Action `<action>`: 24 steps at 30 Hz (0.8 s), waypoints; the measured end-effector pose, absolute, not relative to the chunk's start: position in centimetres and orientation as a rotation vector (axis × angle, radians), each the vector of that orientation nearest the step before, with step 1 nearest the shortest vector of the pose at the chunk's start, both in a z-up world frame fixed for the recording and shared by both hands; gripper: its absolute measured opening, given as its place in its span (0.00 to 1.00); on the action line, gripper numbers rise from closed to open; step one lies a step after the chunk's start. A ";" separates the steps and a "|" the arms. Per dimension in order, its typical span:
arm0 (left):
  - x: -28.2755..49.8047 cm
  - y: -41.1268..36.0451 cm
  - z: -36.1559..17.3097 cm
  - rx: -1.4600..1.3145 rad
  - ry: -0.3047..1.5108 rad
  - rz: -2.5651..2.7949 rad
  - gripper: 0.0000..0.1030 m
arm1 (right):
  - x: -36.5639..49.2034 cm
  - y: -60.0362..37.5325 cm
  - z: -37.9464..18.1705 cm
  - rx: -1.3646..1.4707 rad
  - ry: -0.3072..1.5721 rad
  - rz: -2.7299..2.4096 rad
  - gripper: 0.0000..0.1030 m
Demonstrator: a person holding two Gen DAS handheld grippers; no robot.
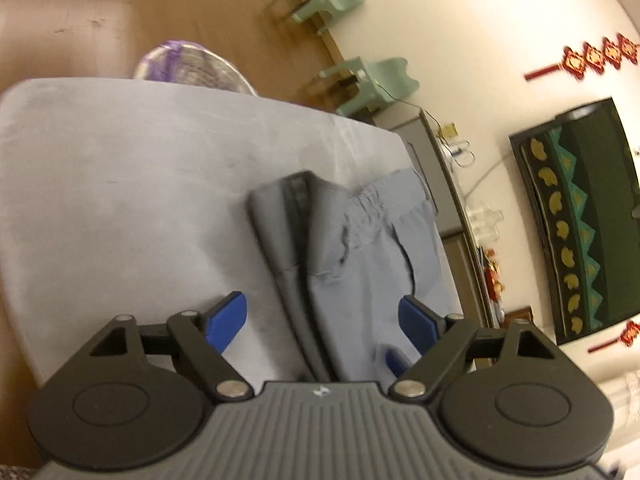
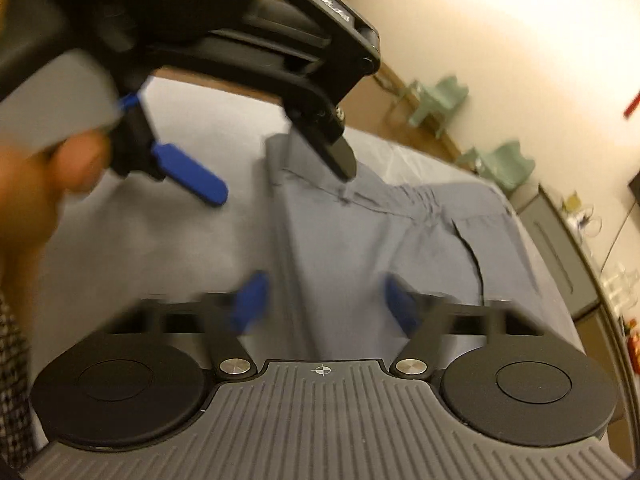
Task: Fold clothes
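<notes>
Blue-grey trousers (image 1: 360, 248): folded lengthwise, lying flat on the right half of my work surface, waistband at the far end, legs running back toward me under both grippers.
Waistband (image 2: 416, 196): gathered elastic, puckered, with a darker grey fold of cloth along its left edge.
Pocket slit (image 2: 472, 256): a dark curved line on the right side of the trousers.
Table cover (image 1: 120, 200): pale grey sheet, smooth and bare to the left of the trousers.
My left gripper (image 1: 322, 320): held just above the near part of the trousers, blue fingers spread wide apart, nothing between them. One finger sits over the bare sheet, the other over the cloth.
My right gripper (image 2: 324, 300): also spread open and empty, blurred, hovering over the near part of the trousers.
My left gripper, seen from the right camera (image 2: 276, 176): it hangs above the far left corner of the trousers, near the waistband; whether a fingertip touches the cloth I cannot tell.
My hand (image 2: 44, 184): blurred at the left edge, wrapped around the left gripper's handle.
Floor (image 1: 160, 8): brown wood.
Far side: two pale green chairs (image 1: 372, 84) against a cream wall.
Right wall: a dark screen (image 1: 576, 216).
</notes>
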State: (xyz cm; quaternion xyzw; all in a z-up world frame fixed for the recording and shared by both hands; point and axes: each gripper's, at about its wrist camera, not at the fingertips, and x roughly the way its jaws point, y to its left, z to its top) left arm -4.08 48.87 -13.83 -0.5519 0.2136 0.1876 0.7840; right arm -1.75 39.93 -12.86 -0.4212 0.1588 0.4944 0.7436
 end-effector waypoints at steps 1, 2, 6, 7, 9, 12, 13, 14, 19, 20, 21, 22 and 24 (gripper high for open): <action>-3.3 48.9 -14.0 -1.186 0.463 0.392 0.84 | -1.2 39.8 -12.1 -0.887 0.352 1.083 0.03; -2.5 49.0 -14.1 -1.178 0.464 0.380 0.84 | -0.6 39.6 -11.3 -0.845 0.363 1.087 0.02; 0.7 49.1 -14.2 -1.126 0.467 0.342 0.82 | 1.8 37.3 -8.2 -0.654 0.454 1.146 0.02; 1.4 49.2 -14.2 -1.112 0.474 0.334 0.65 | 2.3 36.8 -8.1 -0.626 0.484 1.160 0.02; 1.9 49.2 -14.2 -1.086 0.494 0.336 0.18 | 3.3 36.3 -8.2 -0.595 0.540 1.219 0.02; 2.0 48.7 -14.6 -1.056 0.527 0.398 0.09 | 4.8 35.5 -8.1 -0.540 0.608 1.297 0.42; 1.8 48.3 -14.2 -1.040 0.524 0.407 0.08 | 5.3 34.9 -7.2 -0.501 0.580 1.299 0.67; 1.8 47.8 -13.7 -1.011 0.519 0.416 0.08 | 6.0 34.2 -6.2 -0.454 0.555 1.297 0.73; 2.1 44.5 -10.6 -0.811 0.478 0.457 0.07 | 15.6 33.9 -5.0 -0.320 0.617 1.007 0.50; 2.2 43.8 -9.9 -0.771 0.470 0.464 0.07 | 17.7 34.8 -6.2 -0.357 0.658 0.925 0.42; 2.3 43.2 -9.3 -0.731 0.461 0.472 0.07 | 19.9 35.6 -7.4 -0.393 0.698 0.842 0.39; 2.4 42.4 -8.7 -0.690 0.452 0.476 0.07 | 21.7 36.5 -8.7 -0.429 0.738 0.771 0.36; 2.5 40.8 -7.8 -0.599 0.429 0.466 0.06 | 23.3 37.2 -11.5 -0.491 0.780 0.739 0.35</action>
